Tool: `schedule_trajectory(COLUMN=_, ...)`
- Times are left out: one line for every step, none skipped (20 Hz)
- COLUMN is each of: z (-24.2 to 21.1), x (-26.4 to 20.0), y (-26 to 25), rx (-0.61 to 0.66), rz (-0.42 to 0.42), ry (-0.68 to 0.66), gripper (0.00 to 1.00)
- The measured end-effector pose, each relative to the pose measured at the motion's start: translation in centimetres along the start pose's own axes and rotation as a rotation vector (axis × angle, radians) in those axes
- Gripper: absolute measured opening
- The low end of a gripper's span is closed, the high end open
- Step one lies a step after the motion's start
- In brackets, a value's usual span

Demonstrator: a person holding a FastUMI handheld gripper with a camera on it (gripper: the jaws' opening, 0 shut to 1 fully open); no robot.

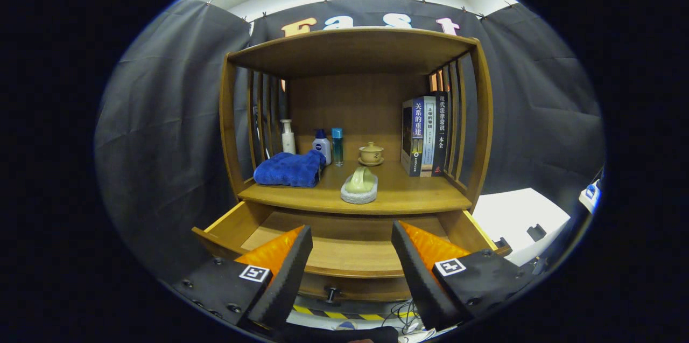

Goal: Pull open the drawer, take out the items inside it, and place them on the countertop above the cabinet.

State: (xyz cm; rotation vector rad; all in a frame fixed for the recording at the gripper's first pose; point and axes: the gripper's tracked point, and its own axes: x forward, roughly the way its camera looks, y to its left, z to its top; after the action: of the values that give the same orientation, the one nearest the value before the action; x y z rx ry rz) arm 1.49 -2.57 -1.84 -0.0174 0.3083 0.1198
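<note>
Gripper [351,257] fingers spread apart, empty, above pulled-out drawer [344,257]. Visible drawer floor bare. Green-and-white item [359,186] rests on countertop [414,197], beside blue towel [290,169]. Check the drawer's hidden front corners before withdrawing; keep fingers clear of knob [332,294].

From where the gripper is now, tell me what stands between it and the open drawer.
Nothing visible does. The gripper is open with nothing between its fingers, and the drawer, already pulled out, lies just ahead of them. The part of the drawer floor that shows is bare; a green and white item sits on the countertop beyond.
</note>
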Motion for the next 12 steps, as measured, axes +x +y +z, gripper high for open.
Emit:
schedule_trajectory(z=0.0, x=0.9, y=0.0, rx=0.003, rz=-0.003, ry=0.018, gripper=0.96)
schedule_trajectory(z=0.0, x=2.2, y=0.1, rx=0.006, rz=-0.003, ry=0.036, gripper=0.96)
schedule_trajectory(z=-0.3, x=3.9, y=0.1, rx=0.004, rz=-0.001, ry=0.060, gripper=0.96)
schedule_trajectory(z=-1.0, x=5.5, y=0.1, rx=-0.003, rz=-0.002, ry=0.092, gripper=0.96)
schedule_trajectory(z=-2.1, x=7.1, y=-0.1, rx=-0.008, rz=-0.010, ry=0.132, gripper=0.96)
schedule_trajectory(z=-3.4, x=8.7, y=-0.4, rx=-0.011, rz=-0.019, ry=0.171, gripper=0.97)
schedule_trajectory(z=-5.0, x=10.0, y=-0.7, rx=-0.013, rz=-0.027, ry=0.223, gripper=0.97)
schedule_trajectory(z=-6.5, x=11.1, y=-0.9, rx=-0.004, rz=-0.035, ry=0.267, gripper=0.97)
schedule_trajectory(z=-8.0, x=11.9, y=-1.0, rx=0.015, rz=-0.045, ry=0.304, gripper=0.97)
schedule_trajectory(z=-8.7, x=12.5, y=-0.9, rx=0.040, rz=-0.047, ry=0.331, gripper=0.97)
schedule_trajectory(z=-9.4, x=13.0, y=-1.0, rx=0.059, rz=-0.052, ry=0.349, gripper=0.97)
schedule_trajectory(z=-10.2, x=13.3, y=-1.3, rx=0.069, rz=-0.058, ry=0.376, gripper=0.97)
